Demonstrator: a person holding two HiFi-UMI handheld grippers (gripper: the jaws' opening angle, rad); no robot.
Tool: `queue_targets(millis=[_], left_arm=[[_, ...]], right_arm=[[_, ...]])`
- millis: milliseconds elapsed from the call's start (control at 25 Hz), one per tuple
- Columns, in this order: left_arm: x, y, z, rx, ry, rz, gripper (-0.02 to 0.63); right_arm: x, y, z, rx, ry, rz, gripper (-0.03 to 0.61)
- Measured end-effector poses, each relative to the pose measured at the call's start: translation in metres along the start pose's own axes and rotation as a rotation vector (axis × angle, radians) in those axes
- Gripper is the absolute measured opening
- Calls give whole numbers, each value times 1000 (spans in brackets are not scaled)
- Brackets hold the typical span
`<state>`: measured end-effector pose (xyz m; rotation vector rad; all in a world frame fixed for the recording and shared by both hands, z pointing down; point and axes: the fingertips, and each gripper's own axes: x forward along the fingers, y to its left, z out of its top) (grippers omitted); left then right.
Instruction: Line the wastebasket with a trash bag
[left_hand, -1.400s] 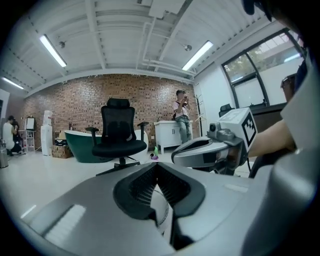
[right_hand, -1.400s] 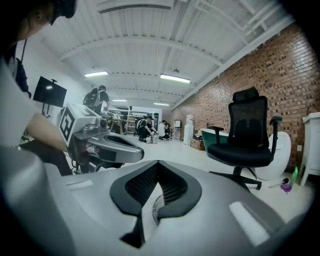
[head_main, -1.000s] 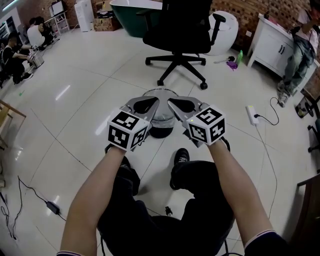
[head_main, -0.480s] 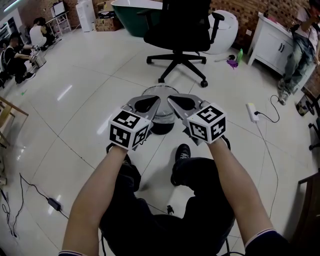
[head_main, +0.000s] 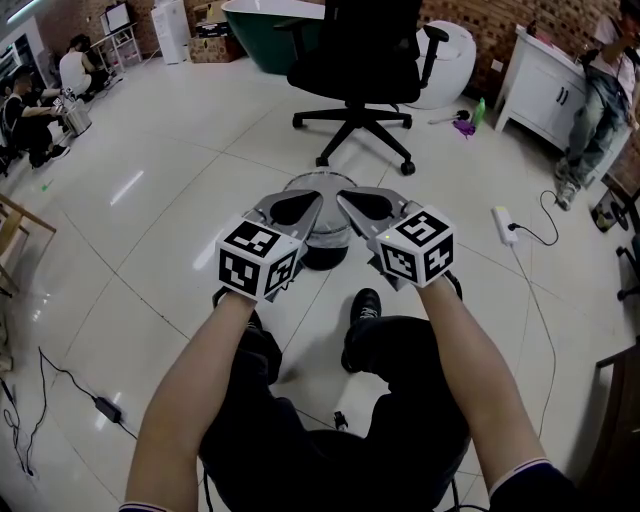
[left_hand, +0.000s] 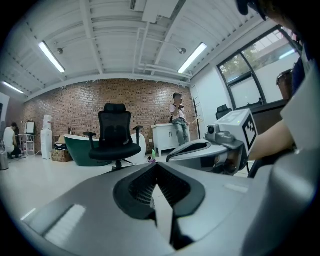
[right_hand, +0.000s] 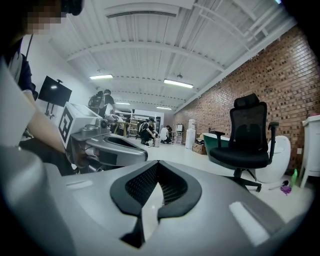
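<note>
**Room Layout**

I face a black office chair (head_main: 360, 60) on glossy white floor tiles (head_main: 150, 150). Behind it: brick wall (left_hand: 75, 102), green tub (head_main: 260, 35), white cabinet (head_main: 540, 100). Tube lights (left_hand: 50, 56) line the white ceiling (left_hand: 115, 30); windows (left_hand: 250, 85) stand beyond the cabinet.

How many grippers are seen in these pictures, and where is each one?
2. The left gripper is over the left side of the wastebasket, the right gripper over its right side, their tips nearly touching. Both are shut and empty.
</note>
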<state>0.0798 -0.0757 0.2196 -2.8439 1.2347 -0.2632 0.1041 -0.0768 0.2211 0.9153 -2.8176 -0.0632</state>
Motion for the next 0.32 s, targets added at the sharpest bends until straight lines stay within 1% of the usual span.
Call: queue_targets(millis=[320], left_arm=[[1,0,0,11,8,-2,12]], right_arm=[[-3,-3,1,-3,2,-8,0]])
